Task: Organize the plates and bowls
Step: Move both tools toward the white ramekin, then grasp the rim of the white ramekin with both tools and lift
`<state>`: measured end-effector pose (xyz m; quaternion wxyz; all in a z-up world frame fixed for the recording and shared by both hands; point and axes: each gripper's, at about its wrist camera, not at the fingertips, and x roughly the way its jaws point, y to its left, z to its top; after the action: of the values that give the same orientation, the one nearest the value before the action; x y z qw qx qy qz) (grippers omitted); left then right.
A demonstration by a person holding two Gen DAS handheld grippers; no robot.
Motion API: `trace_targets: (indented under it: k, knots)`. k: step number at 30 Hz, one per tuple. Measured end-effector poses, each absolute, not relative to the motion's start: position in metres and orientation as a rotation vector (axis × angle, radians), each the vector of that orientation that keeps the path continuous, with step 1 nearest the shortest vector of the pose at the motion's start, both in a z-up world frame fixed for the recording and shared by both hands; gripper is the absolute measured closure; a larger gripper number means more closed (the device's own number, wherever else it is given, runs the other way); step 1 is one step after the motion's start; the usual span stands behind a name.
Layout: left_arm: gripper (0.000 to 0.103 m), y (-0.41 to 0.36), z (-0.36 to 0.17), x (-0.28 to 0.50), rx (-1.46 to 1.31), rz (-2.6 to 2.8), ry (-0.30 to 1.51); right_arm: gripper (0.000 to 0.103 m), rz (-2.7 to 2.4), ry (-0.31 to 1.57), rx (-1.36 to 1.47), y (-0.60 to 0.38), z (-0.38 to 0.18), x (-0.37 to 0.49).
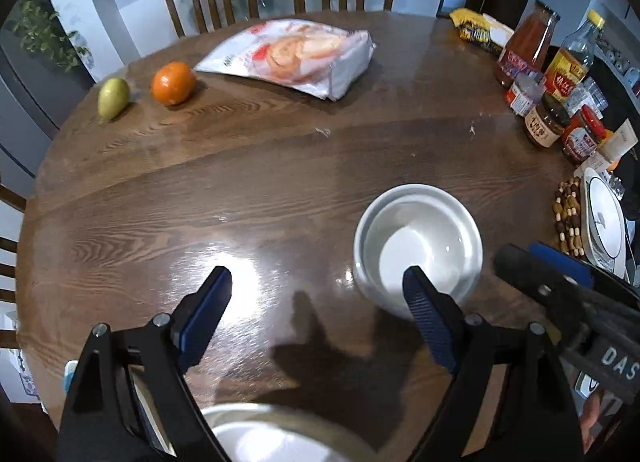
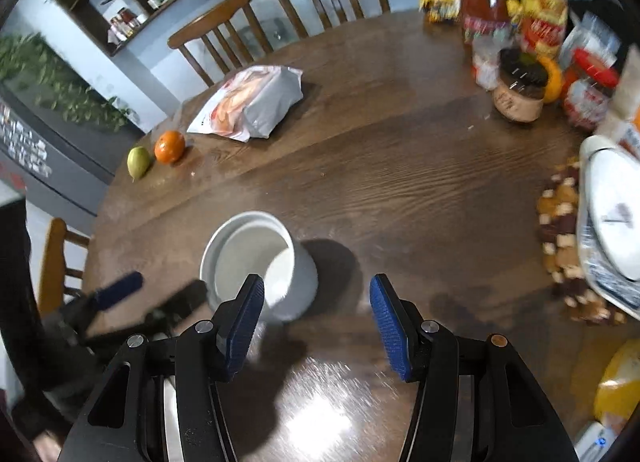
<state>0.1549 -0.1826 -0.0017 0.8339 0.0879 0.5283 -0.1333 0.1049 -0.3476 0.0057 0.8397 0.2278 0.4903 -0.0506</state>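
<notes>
Right under the left gripper (image 1: 316, 306), almost out of its view, sat the pale rim of a second dish (image 1: 280, 434) at the near edge of the table (image 1: 280, 190) — whether plate or bowl I could not tell. That gripper's blue pads stood wide apart and held nothing. Just ahead of it, a little to its right, a white bowl (image 1: 418, 246) stood upright on the bare wood toward the near right part of the table, empty as far as I could see. The right gripper (image 2: 318, 322) hung over the same stretch, its jaws also spread and gripping nothing, with the bowl (image 2: 256, 266) just beyond its left finger. At the right edge a patterned plate (image 1: 604, 222) rested on a beaded mat (image 1: 568, 218), with jars and bottles (image 1: 548, 74) crowded behind it; a pear (image 1: 113, 92), an orange (image 1: 173, 83) and a snack bag (image 1: 296, 56) lay well apart toward the far left edge. My guess was that the bowl was next to be picked up and stacked. To do that well, I would bring one finger inside the wall and one outside, pinch the rim squarely, and lift straight up — the glazed side looked slippery, so a shallow or skewed bite could let it tip or slide across the polished wood.
</notes>
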Motion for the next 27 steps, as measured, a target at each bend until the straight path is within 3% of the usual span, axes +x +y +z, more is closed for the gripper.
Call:
trace_targets:
  k: [3,4,12,13,18,27]
  knots:
    - [0.025,-0.189,-0.012,0.161,0.181,-0.303,1.149,0.047,-0.079,1.079,0.505,-0.347,-0.008,0.124]
    - [0.031,-0.192,-0.015,0.161,0.185,-0.306,1.155,0.047,-0.076,1.089,0.506,-0.346,-0.012,0.128]
    - [0.058,-0.205,-0.03,0.168,0.204,-0.356,1.201,0.074,-0.042,1.142,0.49,-0.344,-0.034,0.147]
    - [0.066,-0.206,-0.031,0.168,0.208,-0.364,1.206,0.076,-0.027,1.141,0.49,-0.344,-0.035,0.147]
    - [0.078,-0.213,-0.035,0.168,0.234,-0.413,1.226,0.083,0.006,1.125,0.452,-0.337,-0.033,0.148]
    - [0.083,-0.215,-0.04,0.168,0.253,-0.411,1.208,0.083,0.005,1.108,0.44,-0.337,-0.032,0.145]
